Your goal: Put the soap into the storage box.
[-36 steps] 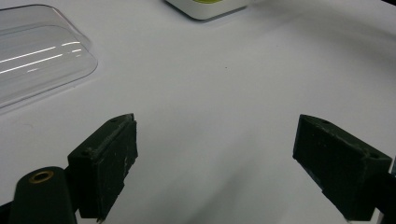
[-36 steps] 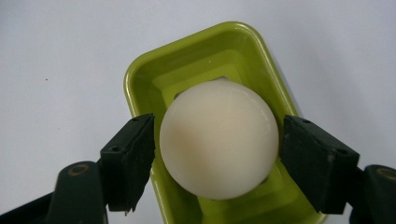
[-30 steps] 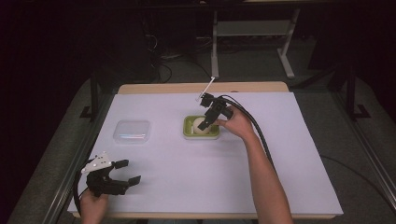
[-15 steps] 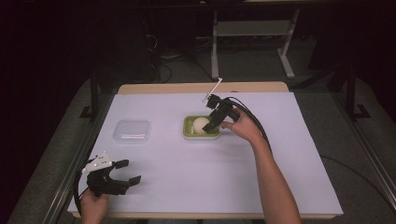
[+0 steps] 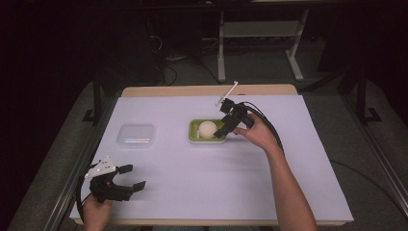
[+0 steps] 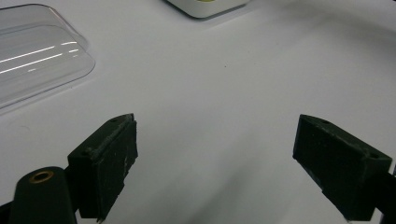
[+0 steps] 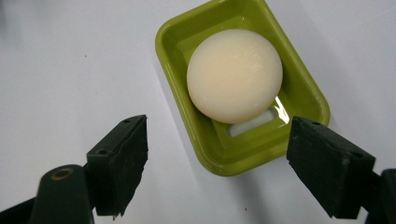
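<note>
We count one green tray (image 5: 194, 131), one pale ball (image 5: 208, 129) lying in it, one clear lid (image 5: 136, 135), and two grippers on the white table (image 5: 202, 178). The tray sits near the table's middle, with the lid well apart to its left.

The right gripper (image 5: 220, 134) hangs at the tray's right edge, its jaws apart and holding nothing. The left gripper (image 5: 133, 177) rests near the table's front left corner, jaws also wide apart and empty.

In the right gripper view, we look down on the tray (image 7: 299, 93) between the two spread jaws of the right gripper (image 7: 215, 154); the ball (image 7: 235, 75) fills much of the tray's floor, and a small white strip lies against the ball's near side, a detail too small to make out from above. The high view gives us what the close views lack: the person's forearms, the cables and the lid's place beside the tray.

In the left gripper view, the left gripper (image 6: 215, 154) points over bare table, with the lid (image 6: 37, 60) at upper left and a corner of the tray (image 6: 205, 7) at the top edge.

Against half a second ago, we see the right gripper drawn slightly back from the ball, now clear of it toward the tray's near right. The left gripper, tray and lid lie as before.
</note>
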The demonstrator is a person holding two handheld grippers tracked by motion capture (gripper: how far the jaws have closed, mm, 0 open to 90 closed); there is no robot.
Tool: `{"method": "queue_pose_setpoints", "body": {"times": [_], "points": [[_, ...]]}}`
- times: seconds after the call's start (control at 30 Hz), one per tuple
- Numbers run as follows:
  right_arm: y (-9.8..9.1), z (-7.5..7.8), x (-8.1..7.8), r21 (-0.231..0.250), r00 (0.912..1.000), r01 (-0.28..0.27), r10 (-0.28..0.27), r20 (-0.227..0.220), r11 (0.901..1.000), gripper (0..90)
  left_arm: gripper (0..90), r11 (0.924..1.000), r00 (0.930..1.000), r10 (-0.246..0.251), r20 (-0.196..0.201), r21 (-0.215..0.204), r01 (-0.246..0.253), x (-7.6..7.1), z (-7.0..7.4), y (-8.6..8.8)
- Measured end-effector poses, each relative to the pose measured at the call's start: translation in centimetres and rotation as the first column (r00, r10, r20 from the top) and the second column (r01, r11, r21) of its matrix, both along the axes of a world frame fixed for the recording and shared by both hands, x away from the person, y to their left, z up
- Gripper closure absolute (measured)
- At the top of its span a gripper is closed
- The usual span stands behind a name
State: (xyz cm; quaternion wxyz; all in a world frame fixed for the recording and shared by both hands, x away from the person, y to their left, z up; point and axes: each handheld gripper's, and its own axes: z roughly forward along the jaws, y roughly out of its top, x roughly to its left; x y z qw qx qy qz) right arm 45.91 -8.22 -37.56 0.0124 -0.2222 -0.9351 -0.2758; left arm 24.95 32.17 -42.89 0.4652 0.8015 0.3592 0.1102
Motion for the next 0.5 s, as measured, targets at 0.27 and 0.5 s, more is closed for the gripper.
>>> {"method": "queue_pose_setpoints", "body": {"times": [0.27,0.5], "points": [[-0.7,-0.1,-1.1,0.002,1.0,-0.005,0.005,-0.003,1.0,19.8,13.0,1.0,1.0,-0.001,0.001,0.002,0.001,0.0,0.0,0.1],[-1.4,0.0,-1.7,0.013,1.0,0.005,-0.005,-0.007,0.9999,19.5,13.0,1.0,1.0,0.0,-0.002,0.001,0.0,0.0,0.0,0.0]]}}
